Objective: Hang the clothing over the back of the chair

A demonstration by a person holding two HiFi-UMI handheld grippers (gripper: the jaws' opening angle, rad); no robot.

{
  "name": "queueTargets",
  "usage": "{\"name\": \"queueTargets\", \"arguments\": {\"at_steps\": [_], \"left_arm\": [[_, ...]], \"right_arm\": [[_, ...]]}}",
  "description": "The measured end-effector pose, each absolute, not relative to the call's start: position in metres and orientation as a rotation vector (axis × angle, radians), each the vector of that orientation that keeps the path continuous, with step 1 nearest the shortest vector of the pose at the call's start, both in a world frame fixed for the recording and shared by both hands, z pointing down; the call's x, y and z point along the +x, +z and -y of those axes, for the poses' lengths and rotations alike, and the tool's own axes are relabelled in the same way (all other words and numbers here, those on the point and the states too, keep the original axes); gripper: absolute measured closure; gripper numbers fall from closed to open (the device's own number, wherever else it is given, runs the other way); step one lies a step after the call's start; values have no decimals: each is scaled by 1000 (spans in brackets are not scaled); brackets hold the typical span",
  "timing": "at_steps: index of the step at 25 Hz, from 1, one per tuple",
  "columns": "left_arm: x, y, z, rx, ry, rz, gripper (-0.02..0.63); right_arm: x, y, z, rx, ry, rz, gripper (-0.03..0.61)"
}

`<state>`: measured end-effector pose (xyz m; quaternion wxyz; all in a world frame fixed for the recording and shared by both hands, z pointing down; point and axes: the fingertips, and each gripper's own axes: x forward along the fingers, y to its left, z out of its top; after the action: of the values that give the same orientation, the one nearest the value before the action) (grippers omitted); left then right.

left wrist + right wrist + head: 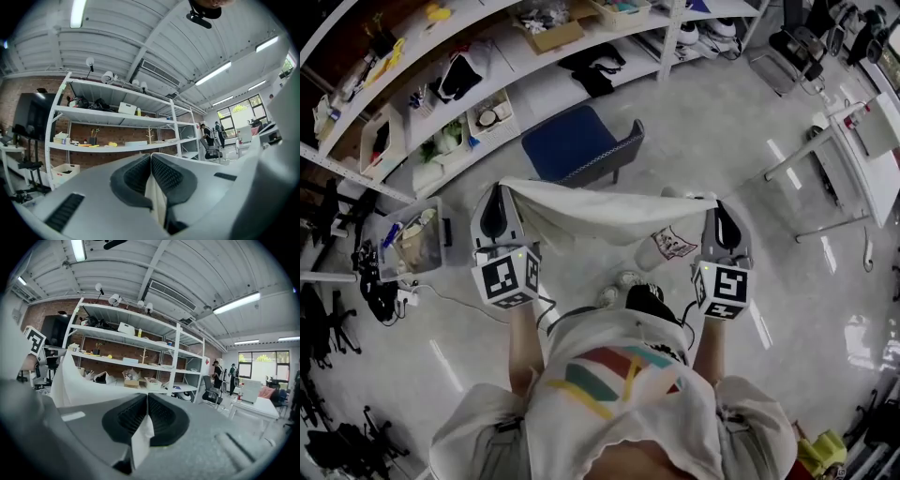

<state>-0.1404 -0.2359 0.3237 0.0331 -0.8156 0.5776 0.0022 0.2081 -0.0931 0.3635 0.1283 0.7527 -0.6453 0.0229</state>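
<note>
A white garment (600, 214) with a red print hangs stretched between my two grippers at chest height. My left gripper (501, 191) is shut on its left corner, and white cloth (154, 197) shows pinched between the dark pads. My right gripper (713, 208) is shut on the other corner, where a fold of white cloth (140, 439) sticks out from the pads and the stretched garment (75, 385) runs off to the left. A blue chair (579, 145) with a dark grey shell stands on the floor just beyond the garment, in front of the shelves.
Long white shelving (487, 84) loaded with boxes, shoes and clutter runs behind the chair. A clear bin (412, 239) of items sits on the floor at left. White tables (853, 159) stand at right. People stand far off near an office chair (211, 392).
</note>
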Motion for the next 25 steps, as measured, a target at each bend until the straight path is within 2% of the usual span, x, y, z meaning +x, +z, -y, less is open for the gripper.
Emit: {"name": "queueTargets", "arguments": {"at_steps": [10, 25], "left_arm": [[-149, 314, 239, -2232, -37, -2059, 592], [-141, 316, 230, -2086, -41, -2160, 592]], "right_arm": [[225, 351, 185, 1932, -44, 2134, 566], [241, 336, 250, 1802, -133, 2276, 566]]}}
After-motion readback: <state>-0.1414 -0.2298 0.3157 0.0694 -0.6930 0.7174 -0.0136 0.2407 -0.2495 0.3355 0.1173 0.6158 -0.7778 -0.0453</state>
